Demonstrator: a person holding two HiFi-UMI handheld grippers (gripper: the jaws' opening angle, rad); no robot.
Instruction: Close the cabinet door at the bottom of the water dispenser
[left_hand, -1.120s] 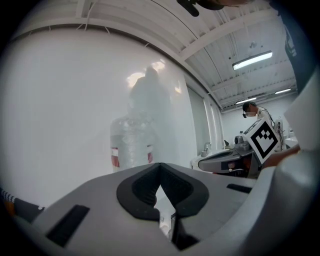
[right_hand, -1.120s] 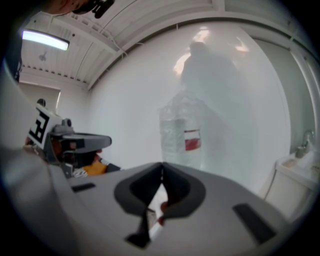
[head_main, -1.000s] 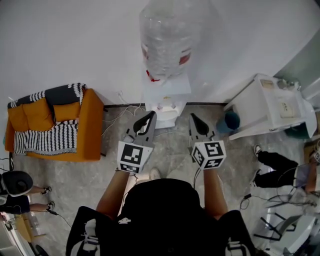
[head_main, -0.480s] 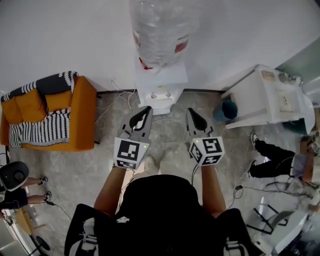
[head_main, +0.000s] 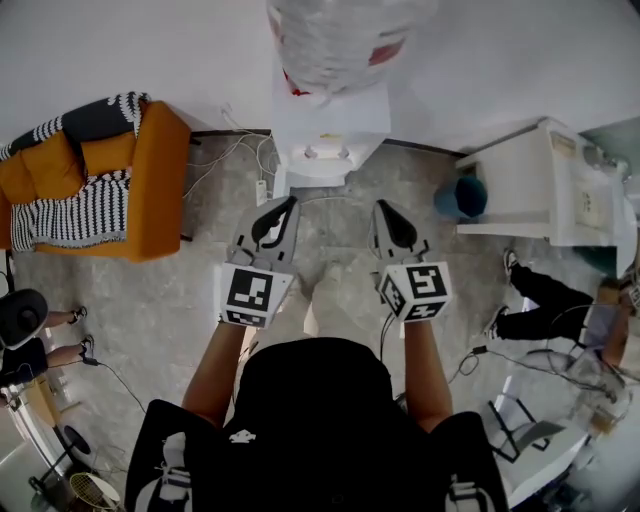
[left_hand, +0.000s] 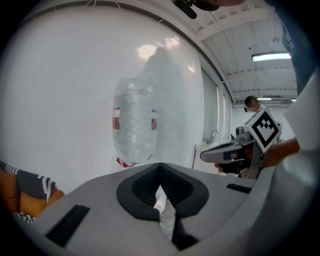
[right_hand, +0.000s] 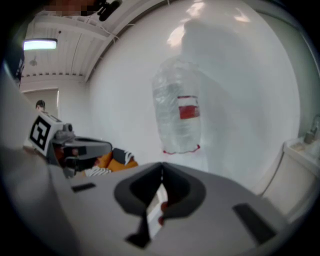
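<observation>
The white water dispenser (head_main: 330, 125) stands against the wall with a clear bottle (head_main: 340, 35) on top; its bottom cabinet door is hidden from above. My left gripper (head_main: 291, 203) and right gripper (head_main: 381, 207) are side by side, short of the dispenser's front and pointing at it, both shut and empty. The left gripper view has my left gripper (left_hand: 160, 167) with its jaws together, the bottle (left_hand: 134, 125) beyond and the right gripper (left_hand: 205, 156) alongside. My right gripper (right_hand: 161, 167) looks closed the same way below the bottle (right_hand: 179, 115).
An orange sofa (head_main: 150, 190) with a striped blanket is at the left. Cables (head_main: 225, 150) and a power strip lie by the wall. A white unit (head_main: 560, 180) and a teal bin (head_main: 460, 197) stand at the right. People's legs (head_main: 545, 300) are at the right.
Both grippers have dropped lower and stay shut. The dispenser now sits nearer the top of the head view, and the sofa has shifted up the frame.
</observation>
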